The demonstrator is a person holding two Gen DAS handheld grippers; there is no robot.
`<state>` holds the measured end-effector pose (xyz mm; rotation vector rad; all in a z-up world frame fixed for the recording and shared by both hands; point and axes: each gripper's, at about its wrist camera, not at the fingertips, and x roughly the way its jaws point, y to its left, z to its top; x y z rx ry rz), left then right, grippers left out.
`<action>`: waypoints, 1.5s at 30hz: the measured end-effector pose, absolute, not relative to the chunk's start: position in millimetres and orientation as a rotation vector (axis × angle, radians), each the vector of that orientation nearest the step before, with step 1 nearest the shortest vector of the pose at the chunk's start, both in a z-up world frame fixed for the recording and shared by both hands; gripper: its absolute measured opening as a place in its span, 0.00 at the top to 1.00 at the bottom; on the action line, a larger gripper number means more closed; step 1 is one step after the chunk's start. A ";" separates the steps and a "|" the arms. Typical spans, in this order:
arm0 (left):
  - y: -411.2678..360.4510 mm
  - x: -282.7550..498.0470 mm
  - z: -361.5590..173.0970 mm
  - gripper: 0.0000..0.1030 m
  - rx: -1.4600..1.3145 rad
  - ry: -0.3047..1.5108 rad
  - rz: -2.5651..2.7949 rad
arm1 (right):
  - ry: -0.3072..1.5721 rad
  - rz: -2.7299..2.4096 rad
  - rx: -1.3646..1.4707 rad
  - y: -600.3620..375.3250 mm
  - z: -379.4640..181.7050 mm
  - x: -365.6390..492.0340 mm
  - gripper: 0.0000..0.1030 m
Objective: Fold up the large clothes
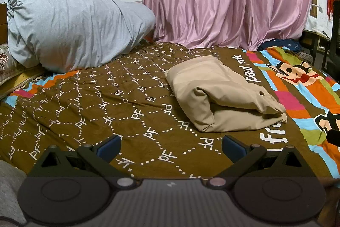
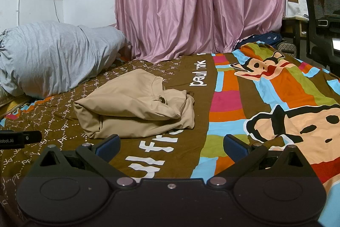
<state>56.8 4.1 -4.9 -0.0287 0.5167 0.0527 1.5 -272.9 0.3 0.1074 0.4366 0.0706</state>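
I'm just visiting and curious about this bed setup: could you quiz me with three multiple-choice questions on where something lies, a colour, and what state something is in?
1. Where does the folded beige garment lie?
A. on the bedspread
B. on the black chair
C. on the floor

2. What colour is the curtain?
A. green
B. pink
C. white

3. How do the left gripper and right gripper stand?
A. both shut on cloth
B. one open, one shut
C. both open, holding nothing

Answers: 1 A, it rests on the brown patterned cover; 2 B, the drapes behind the bed are pink; 3 C, each shows a wide gap with only bedspread between the fingers.
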 end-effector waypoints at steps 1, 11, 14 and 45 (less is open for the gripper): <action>4.1 56.8 -4.8 0.00 -0.029 0.517 0.052 | 0.437 0.070 0.107 -272.8 0.4 1.6 0.01; 4.1 57.3 -4.6 0.00 -0.030 0.517 0.051 | 0.436 0.069 0.107 -272.6 0.5 1.6 0.01; 4.7 57.6 -5.7 0.00 -0.031 0.519 0.055 | 0.436 0.070 0.108 -273.0 0.6 1.6 0.01; 3.8 62.8 -7.2 0.00 -0.043 0.571 0.059 | 0.436 0.068 0.110 -271.4 -0.6 2.1 0.01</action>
